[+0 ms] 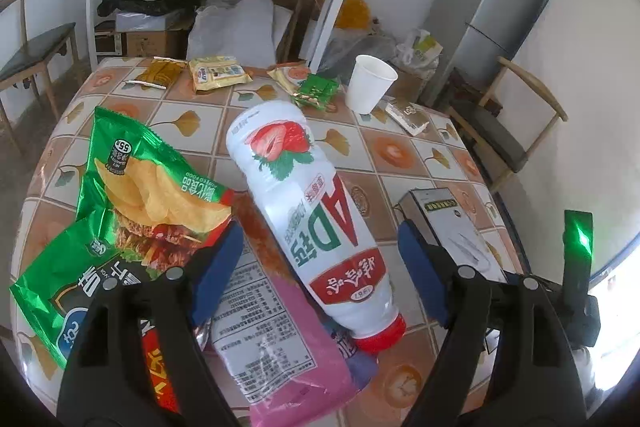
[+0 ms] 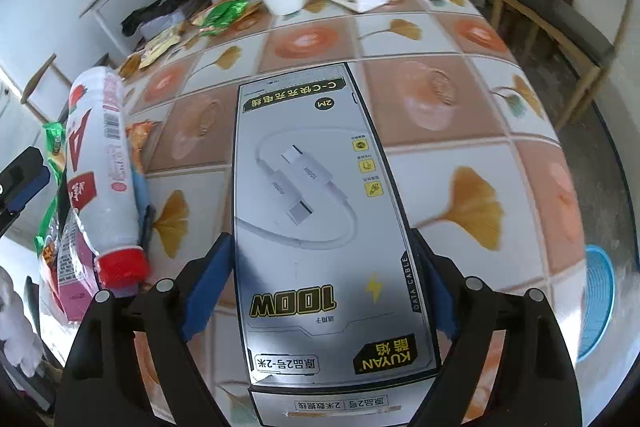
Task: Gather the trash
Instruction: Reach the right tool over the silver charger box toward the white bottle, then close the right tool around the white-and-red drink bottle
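Tongs spread both sides, left tongs [image 1: 320, 267] around glossy plastic bottle [image 1: 308, 211], right tongs [image 2: 320, 291] astride flat cardboard box [image 2: 324, 227].

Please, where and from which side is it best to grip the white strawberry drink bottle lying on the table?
Probably grip the strawberry drink bottle across its narrower waist, just above the red cap, coming from above. It lies on its side over a pink wrapper, cap toward the left hand-held gripper, whose open fingers already flank it. The body is round, so the pads should close on opposite sides of it.
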`<state>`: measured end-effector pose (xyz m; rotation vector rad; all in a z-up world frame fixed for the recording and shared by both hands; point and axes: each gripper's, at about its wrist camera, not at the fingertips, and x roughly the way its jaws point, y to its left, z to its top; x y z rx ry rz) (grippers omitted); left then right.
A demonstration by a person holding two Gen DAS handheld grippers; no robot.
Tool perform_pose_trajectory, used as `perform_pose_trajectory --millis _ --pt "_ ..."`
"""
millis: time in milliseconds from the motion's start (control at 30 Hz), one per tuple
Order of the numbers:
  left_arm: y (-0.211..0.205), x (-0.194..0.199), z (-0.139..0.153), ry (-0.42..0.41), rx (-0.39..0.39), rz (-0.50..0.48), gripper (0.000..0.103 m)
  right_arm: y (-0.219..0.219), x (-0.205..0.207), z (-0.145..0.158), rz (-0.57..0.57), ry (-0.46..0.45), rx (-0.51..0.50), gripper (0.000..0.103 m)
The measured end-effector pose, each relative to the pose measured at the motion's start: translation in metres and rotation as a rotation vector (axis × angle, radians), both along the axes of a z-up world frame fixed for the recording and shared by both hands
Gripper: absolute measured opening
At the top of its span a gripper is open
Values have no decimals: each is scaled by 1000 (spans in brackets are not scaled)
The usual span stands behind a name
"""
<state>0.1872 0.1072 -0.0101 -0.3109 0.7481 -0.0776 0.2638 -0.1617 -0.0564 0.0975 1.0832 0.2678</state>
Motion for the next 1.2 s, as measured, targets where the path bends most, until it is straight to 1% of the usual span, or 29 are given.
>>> perform_pose_trajectory --millis 100,200,267,333,400,433,500,567,633,700,733,800,833,867,900,933,1033,1200 --pt "0 -6 2 -12 24 4 75 -8 -5 8 5 -24 16 83" --pt "7 -15 4 -17 23 30 75 -4 -12 31 22 -110 5 90" --pt "12 -21 6 -23 18 44 75 6 -15 50 60 -168 45 91" --pt "17 -27 8 -32 23 56 75 22 -13 63 127 -187 108 91" --pt "23 -32 11 -40 31 68 75 38 -8 70 187 -174 180 91" --pt "26 -34 12 -42 30 74 75 50 -3 72 231 -158 235 91" --pt "34 -39 14 -49 25 89 75 70 7 71 292 -132 280 91" --pt "43 -44 16 -56 18 100 75 97 19 65 354 -91 292 91" --pt "48 -47 17 -61 18 103 75 119 31 55 385 -35 296 91" --pt "52 -49 18 -65 21 103 75 137 40 46 402 -5 273 85" --pt "53 -50 18 -66 22 103 75 143 42 43 405 3 258 83" --pt "56 -51 17 -66 18 101 75 151 45 37 413 21 240 75" --pt "56 -51 16 -66 14 99 75 155 47 33 417 34 231 73" --pt "57 -51 15 -66 12 98 75 158 49 29 416 46 223 68" --pt "58 -51 15 -67 10 97 75 156 50 26 416 59 238 62" --pt "58 -51 15 -69 8 96 75 155 50 25 415 67 258 62" --pt "60 -53 13 -77 2 90 75 147 47 28 384 54 275 62" --pt "55 -55 13 -83 -6 60 75 110 39 40 325 69 384 61"
